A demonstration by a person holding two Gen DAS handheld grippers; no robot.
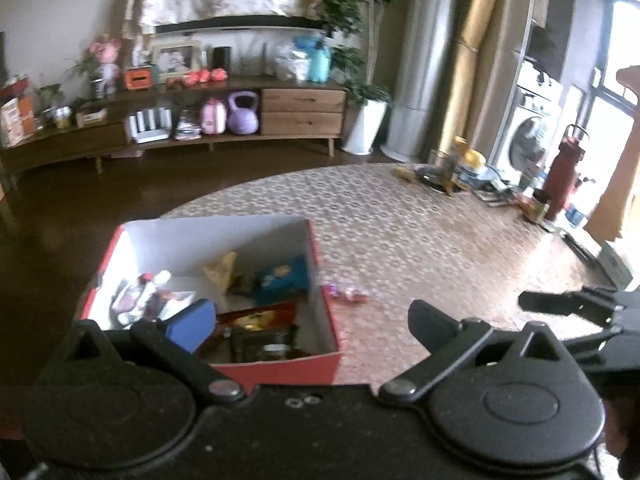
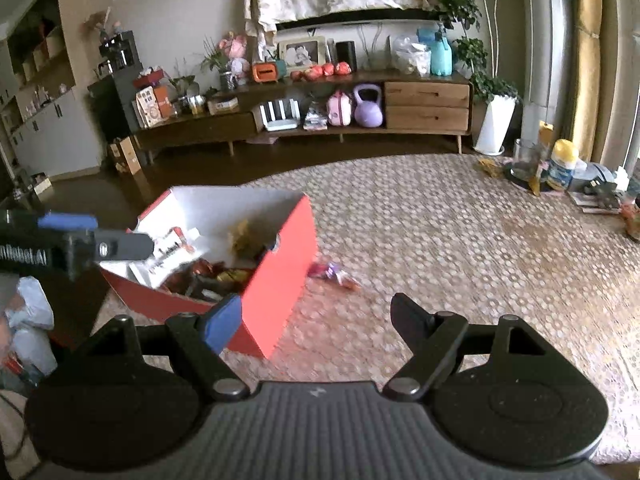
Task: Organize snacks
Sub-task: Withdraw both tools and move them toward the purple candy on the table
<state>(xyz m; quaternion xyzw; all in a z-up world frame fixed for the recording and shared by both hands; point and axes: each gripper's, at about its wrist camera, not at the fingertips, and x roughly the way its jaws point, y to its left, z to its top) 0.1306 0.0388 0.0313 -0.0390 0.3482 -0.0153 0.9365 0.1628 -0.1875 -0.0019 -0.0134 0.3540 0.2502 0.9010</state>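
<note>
Left wrist view: your left tongs (image 1: 308,320) stand released, fingers spread wide, grasping nothing. The blue-padded finger sits over the near part of the red box (image 1: 332,364); the other finger is over the bare worktop (image 1: 420,240). The box is open at the top with white inner walls. Inside it lie a blue packet (image 1: 282,278), a yellow wrapper (image 1: 222,270), a red-and-gold packet (image 1: 260,316), a dark packet (image 1: 262,346) and white sachets (image 1: 148,292). A pink wrapped snack (image 1: 347,294) lies on the worktop, just beside the box's right wall and outside it. At the right edge you see your right tongs (image 1: 560,304), low over the worktop.

Right wrist view: your right tongs (image 2: 316,316) are also released and empty, blue pad near the box's (image 2: 280,264) closest corner. The pink wrapped snack (image 2: 334,274) lies on the worktop (image 2: 460,240) right of the box. Your left tongs (image 2: 120,244) enter from the left, above the box's left part. Clutter (image 2: 560,172) sits at the far right of the worktop.
</note>
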